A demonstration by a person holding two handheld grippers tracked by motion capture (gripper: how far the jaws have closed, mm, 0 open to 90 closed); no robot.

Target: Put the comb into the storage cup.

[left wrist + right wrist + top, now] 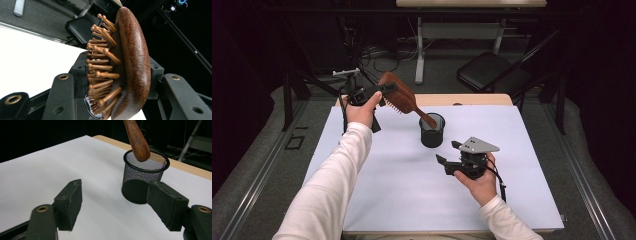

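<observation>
A brown wooden hairbrush (401, 96) hangs tilted over the table, its handle slanting down to the right. My left gripper (386, 94) is shut on the brush's head. In the left gripper view the jaws clamp the head (133, 62) from both sides, with its wooden bristles (102, 67) pointing left. The handle's rounded end (138, 143) sits just above or inside the rim of a black mesh cup (432, 131), which stands upright near the table's middle (140, 178). My right gripper (447, 151) is open, low over the table in front of and right of the cup, with nothing between its jaws (115, 187).
A white sheet (412, 190) covers the wooden table (477, 99). Behind the table stand a black folding chair (492, 72) and a desk's white leg (419, 50). Black stands flank the table on both sides.
</observation>
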